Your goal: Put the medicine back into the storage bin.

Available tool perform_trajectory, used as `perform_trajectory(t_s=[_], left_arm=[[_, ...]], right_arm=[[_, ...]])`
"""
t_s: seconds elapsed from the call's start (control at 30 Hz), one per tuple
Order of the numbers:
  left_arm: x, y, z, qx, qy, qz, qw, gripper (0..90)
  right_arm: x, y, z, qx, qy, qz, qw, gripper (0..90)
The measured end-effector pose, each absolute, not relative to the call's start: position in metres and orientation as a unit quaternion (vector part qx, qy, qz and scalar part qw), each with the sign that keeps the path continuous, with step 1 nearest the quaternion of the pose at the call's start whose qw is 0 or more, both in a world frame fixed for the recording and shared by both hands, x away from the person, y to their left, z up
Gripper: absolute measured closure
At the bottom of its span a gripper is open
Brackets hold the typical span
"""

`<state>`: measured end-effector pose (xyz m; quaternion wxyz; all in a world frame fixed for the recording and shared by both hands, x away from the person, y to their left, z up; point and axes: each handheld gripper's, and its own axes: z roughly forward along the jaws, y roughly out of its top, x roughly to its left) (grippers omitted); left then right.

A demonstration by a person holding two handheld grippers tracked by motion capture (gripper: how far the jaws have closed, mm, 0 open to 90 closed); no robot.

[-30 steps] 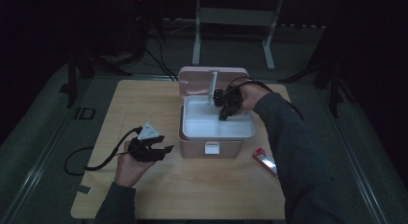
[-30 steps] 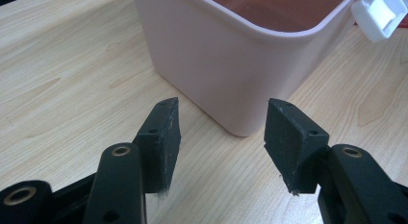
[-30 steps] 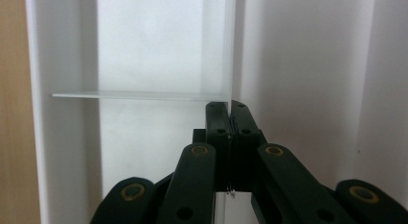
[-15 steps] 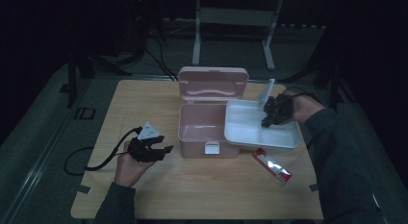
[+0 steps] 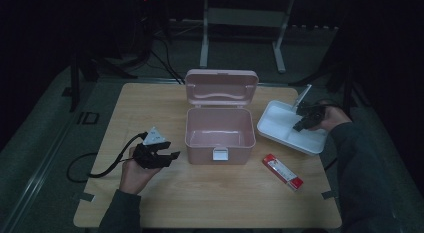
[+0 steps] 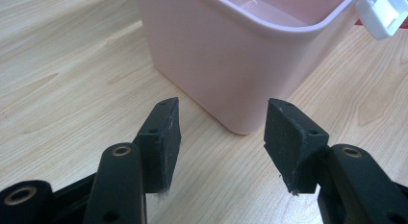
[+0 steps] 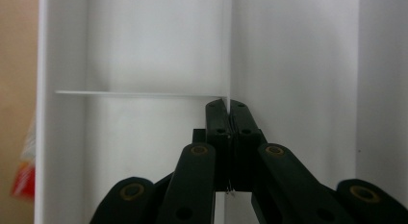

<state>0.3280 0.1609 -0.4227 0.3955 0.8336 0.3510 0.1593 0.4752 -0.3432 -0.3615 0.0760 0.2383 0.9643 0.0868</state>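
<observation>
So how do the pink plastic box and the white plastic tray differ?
The pink plastic box is deep, with one cavity and a hinged lid standing open; the white divided tray is shallow, lidless and split into compartments. The box stands free mid-table; the tray sits at the table's right edge, its divider wall pinched by the right gripper. The box has a white front latch; the tray has none. Both look empty.

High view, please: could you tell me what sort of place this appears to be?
Probably a dim lab or recording room: a wooden table stands on dark flooring, a metal stand rises behind it, and cables trail across the floor.
</observation>
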Motion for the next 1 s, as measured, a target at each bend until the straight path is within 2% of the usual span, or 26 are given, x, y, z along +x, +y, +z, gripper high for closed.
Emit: perform_trajectory(t_s=[0.2, 0.33, 0.57, 0.8, 1.0], left_arm=[[0.327, 0.164, -0.422, 0.829, 0.356, 0.162, 0.4, 46.8], [0.327, 0.165, -0.421, 0.827, 0.358, 0.162, 0.402, 46.8], [0.327, 0.166, -0.421, 0.827, 0.357, 0.164, 0.402, 46.8], [0.326, 0.167, -0.42, 0.825, 0.359, 0.165, 0.403, 46.8], [0.326, 0.167, -0.42, 0.825, 0.359, 0.165, 0.404, 46.8]], right_arm=[[0.496, -0.337, -0.411, 0.279, 0.956, 0.066, 0.065, 89.1], [0.498, -0.331, -0.425, 0.284, 0.955, 0.062, 0.051, 86.5], [0.494, -0.324, -0.415, 0.282, 0.955, 0.072, 0.055, 73.7], [0.485, -0.319, -0.411, 0.291, 0.952, 0.08, 0.059, 65.5], [0.476, -0.316, -0.406, 0.305, 0.947, 0.086, 0.061, 62.1]])
